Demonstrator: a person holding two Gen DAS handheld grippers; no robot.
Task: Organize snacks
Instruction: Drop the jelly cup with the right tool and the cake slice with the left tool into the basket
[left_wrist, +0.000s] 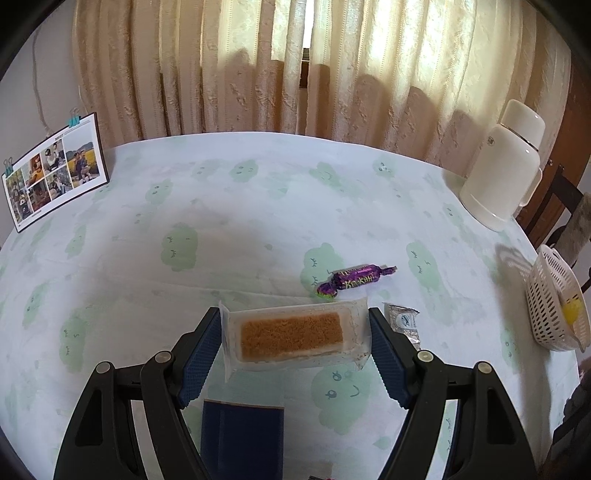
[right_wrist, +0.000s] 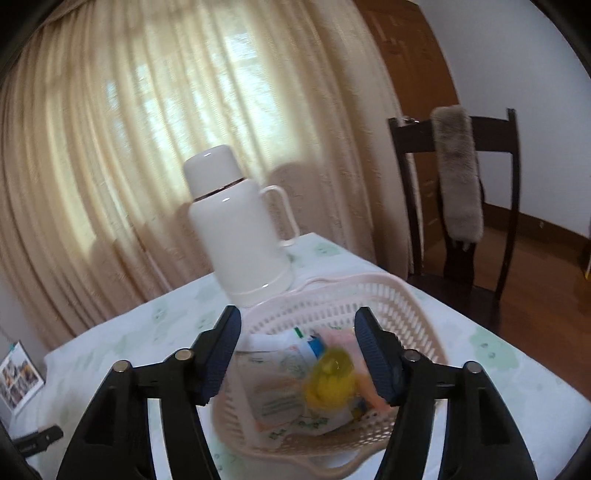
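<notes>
L wrist: left gripper pinching clear-wrapped cake bar across its ends, bar lifted off the tablecloth. Purple candy at 1 o'clock just beyond bar, silver packet beside right finger. Basket at 3 o'clock, thermos at 2, photo card at 10.

R wrist: right gripper spread wide, holding nothing, over pink basket. Yellow candy blurred, between the fingers above snack packets in basket. Thermos at 12, chair at 2.
</notes>
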